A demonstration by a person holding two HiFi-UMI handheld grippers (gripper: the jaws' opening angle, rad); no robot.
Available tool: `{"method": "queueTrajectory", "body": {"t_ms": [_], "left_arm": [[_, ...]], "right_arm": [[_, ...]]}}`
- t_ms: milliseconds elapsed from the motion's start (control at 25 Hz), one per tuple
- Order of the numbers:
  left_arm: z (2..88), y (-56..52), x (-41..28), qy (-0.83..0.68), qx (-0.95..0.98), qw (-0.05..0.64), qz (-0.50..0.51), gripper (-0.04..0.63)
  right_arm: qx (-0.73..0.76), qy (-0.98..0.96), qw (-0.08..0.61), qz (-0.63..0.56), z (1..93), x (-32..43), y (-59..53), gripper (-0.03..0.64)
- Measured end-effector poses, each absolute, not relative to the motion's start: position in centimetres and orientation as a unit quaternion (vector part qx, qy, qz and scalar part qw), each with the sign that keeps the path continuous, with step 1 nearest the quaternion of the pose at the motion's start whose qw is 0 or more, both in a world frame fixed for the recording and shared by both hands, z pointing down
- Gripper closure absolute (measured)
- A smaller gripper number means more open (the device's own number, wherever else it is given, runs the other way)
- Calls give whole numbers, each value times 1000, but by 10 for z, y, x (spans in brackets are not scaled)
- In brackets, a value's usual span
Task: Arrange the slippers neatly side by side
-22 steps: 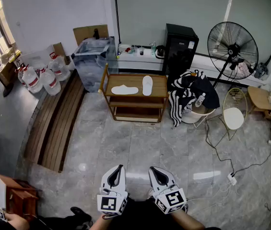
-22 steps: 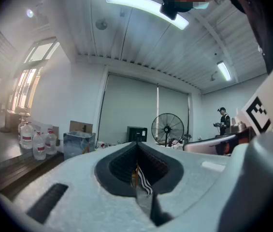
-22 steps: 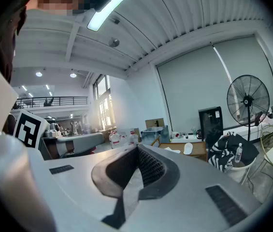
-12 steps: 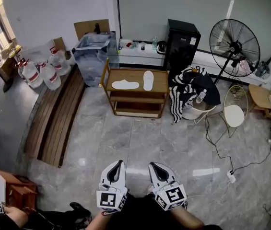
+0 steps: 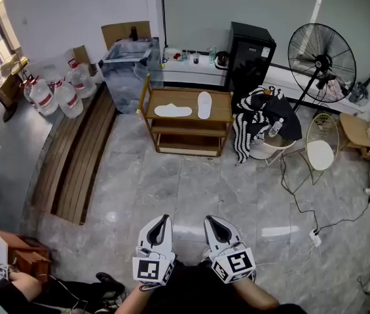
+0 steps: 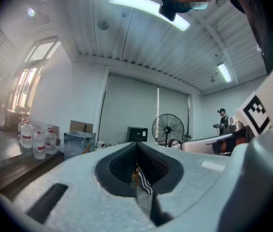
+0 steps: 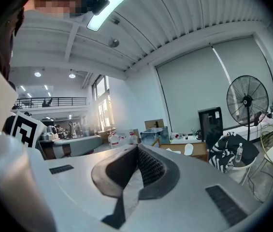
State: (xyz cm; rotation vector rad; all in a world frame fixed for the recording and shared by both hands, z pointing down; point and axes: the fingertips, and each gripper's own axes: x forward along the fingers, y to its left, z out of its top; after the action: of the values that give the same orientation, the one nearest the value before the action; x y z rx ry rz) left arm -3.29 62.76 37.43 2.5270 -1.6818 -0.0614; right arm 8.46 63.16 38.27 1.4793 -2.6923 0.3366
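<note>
Far from the skewed slippers [image 5: 173, 110] on the wooden rack [image 5: 221, 114], the left gripper [image 5: 164, 220] and right gripper [image 5: 209, 221] have jaws shut, empty; arriving closed could knock one off.

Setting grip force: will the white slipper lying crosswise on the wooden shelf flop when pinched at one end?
Probably light: the slipper looks thin and flat on the shelf. Likely soft, so it may droop from an end pinch. Lying flat, it should slide rather than roll or tip if pushed.
</note>
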Motion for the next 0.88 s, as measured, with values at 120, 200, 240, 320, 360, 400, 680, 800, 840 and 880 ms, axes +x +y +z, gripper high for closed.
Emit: {"method": "queueTrajectory", "body": {"t_ms": [120, 200, 240, 320, 360, 400, 680, 800, 840, 880], "left_arm": [[378, 628, -47, -554, 831, 53, -20, 577], [381, 629, -60, -555, 830, 52, -18, 578], [381, 628, -66, -556, 830, 51, -18, 577], [381, 628, -78, -555, 830, 49, -20, 577], [380, 628, -84, -555, 830, 48, -20, 577], [380, 629, -90, -555, 831, 47, -20, 577], [391, 629, -125, -539, 840, 59, -12, 577], [393, 625, -133, -531, 845, 57, -18, 577], [394, 623, -135, -530, 846, 57, -19, 577], [395, 621, -136, -530, 846, 59, -19, 577]], "right_arm": [[477, -872, 32, 106, 386, 72, 632, 607], [473, -874, 33, 105, 389, 59, 633, 607], [472, -874, 34, 105, 390, 53, 632, 607], [473, -874, 33, 105, 391, 41, 632, 607], [474, -873, 33, 105, 391, 36, 632, 607], [475, -873, 33, 106, 391, 29, 632, 607], [485, -867, 34, 110, 400, -10, 632, 607], [494, -862, 38, 108, 403, -20, 629, 607], [495, -861, 41, 107, 404, -22, 627, 607], [495, -861, 44, 106, 405, -23, 625, 607]]}}
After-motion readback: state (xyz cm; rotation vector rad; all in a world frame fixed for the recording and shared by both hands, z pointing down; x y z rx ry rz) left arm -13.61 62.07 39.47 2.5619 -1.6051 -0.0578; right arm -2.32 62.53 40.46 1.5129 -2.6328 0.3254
